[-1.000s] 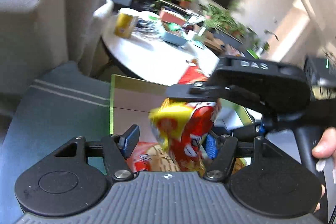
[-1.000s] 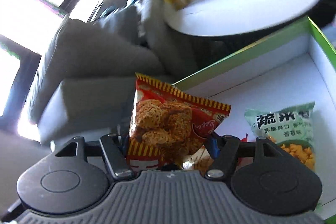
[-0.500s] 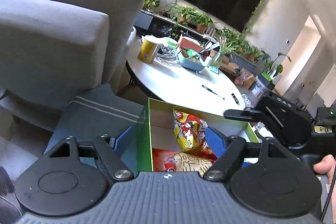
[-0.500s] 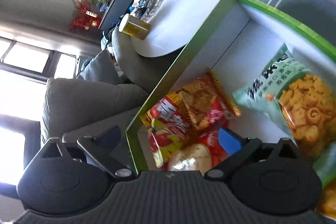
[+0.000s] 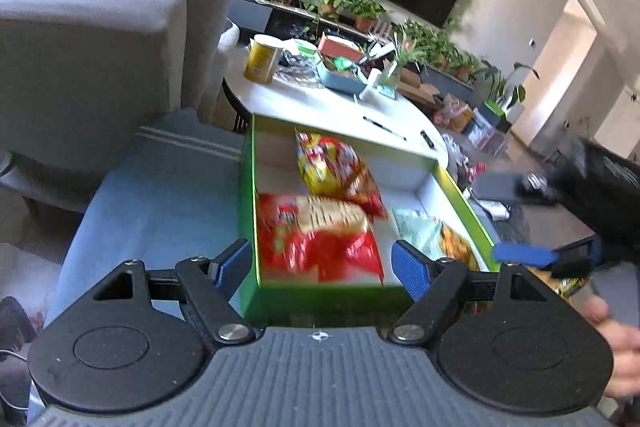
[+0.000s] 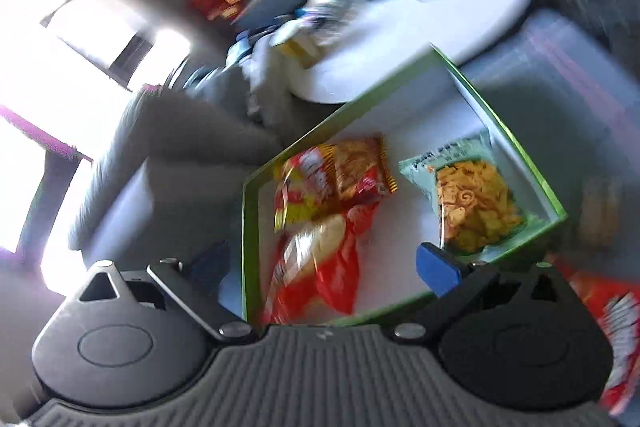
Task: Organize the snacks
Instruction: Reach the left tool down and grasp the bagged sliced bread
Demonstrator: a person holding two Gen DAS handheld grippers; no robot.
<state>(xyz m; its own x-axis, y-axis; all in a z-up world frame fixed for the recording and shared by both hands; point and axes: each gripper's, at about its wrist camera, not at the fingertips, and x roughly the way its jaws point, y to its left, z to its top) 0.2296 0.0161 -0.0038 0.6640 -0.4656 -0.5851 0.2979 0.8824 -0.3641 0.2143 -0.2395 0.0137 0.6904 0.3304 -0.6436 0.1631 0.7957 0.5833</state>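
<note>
Both the left claw (image 5: 322, 263) and right claw (image 6: 320, 267) gape wide, holding nothing, above the green box (image 6: 245, 227) where 3 snack bags lie.

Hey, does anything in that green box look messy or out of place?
Slightly. In the green box, the red and yellow packet overlaps the red packet, both askew; the pale green packet lies apart. Nothing looks spilled or torn.
</note>
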